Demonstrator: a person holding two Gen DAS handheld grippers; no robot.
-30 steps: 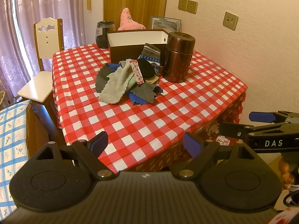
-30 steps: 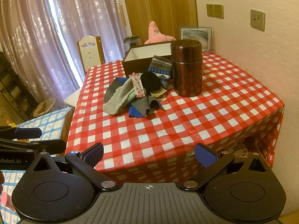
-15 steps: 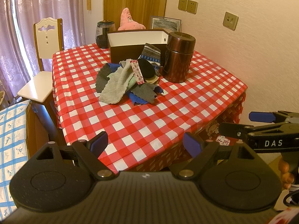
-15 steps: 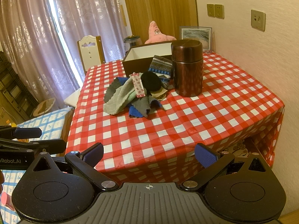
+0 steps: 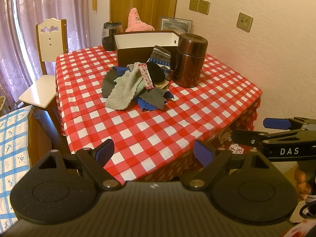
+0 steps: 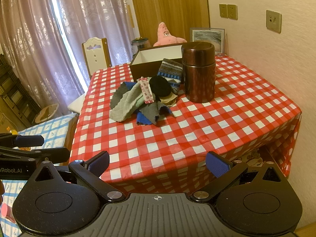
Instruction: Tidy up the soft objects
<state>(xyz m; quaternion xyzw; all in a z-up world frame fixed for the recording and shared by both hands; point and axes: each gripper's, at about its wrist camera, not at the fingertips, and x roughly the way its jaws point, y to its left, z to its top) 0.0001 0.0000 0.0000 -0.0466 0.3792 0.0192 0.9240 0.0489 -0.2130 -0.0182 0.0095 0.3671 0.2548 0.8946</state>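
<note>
I held both grippers, left [image 5: 151, 151] & right [image 6: 158, 163], jaws released, short of the bench [image 5: 150, 126]. Cloth pile [image 5: 136, 86] lay mid-bench by the box [image 5: 146, 39]. Nothing picked yet; next I'd reach fwd, pinch one piece.

A loose heap of cloths and socks [image 5: 136, 86] lies on the red-and-white checked table [image 5: 158, 122], just in front of an open brown box [image 5: 146, 45] with a white inside. A pale grey-green towel [image 6: 126, 104] drapes over the near left side, dark grey and blue cloths [image 6: 150, 112] spread flat beside it, a black sock [image 6: 160, 86] sits on top, and a striped sock [image 6: 170, 71] leans against the box.
</note>
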